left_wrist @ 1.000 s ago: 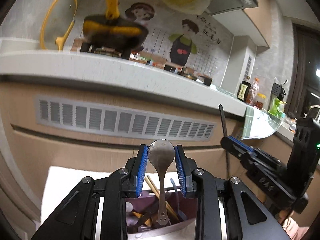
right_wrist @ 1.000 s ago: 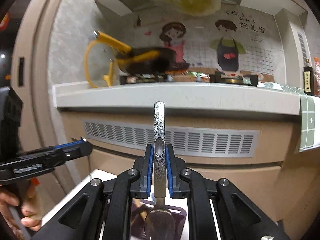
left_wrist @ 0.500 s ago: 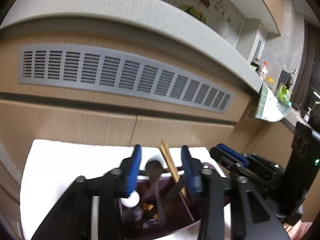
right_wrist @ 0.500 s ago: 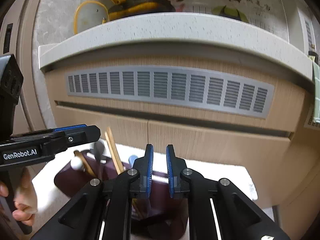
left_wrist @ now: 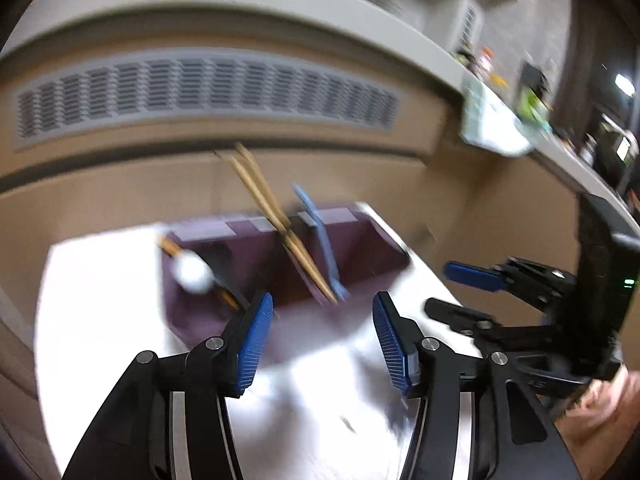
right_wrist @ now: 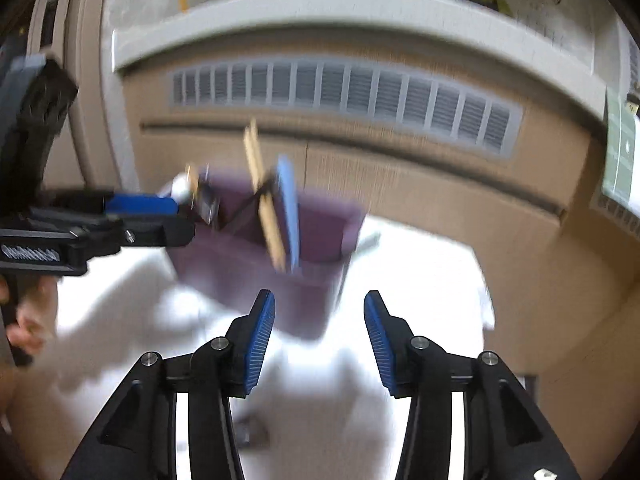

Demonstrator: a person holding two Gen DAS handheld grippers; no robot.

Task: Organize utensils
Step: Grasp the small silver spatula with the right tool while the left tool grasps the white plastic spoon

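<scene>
A purple utensil holder (left_wrist: pixel 372 256) (right_wrist: pixel 328 232) stands on the white table top (left_wrist: pixel 100 304) (right_wrist: pixel 420 280). Wooden chopsticks (left_wrist: pixel 264 200) (right_wrist: pixel 256 168), a blue utensil (left_wrist: pixel 320 236) (right_wrist: pixel 288 204) and a white-tipped piece (left_wrist: pixel 194 274) stick out of it. My left gripper (left_wrist: pixel 323 300) (right_wrist: pixel 182 216) hovers in front of the holder, its jaws opening with nothing between them. Just right of the holder my right gripper (right_wrist: pixel 319 296) (left_wrist: pixel 438 290) is also opening and empty. Both pictures are blurred by motion.
Behind the table is a wooden cabinet front with a grey vent grille (left_wrist: pixel 200 88) (right_wrist: pixel 340 92) under a pale countertop (right_wrist: pixel 360 4). A person's hand (left_wrist: pixel 596 408) (right_wrist: pixel 24 332) holds each gripper. A small dark blurred thing (right_wrist: pixel 252 432) lies on the near table.
A second ago each gripper was shut on a metal spoon above the holder. Both let go, their jaws have spread, and both views have tipped down toward the holder and table.
</scene>
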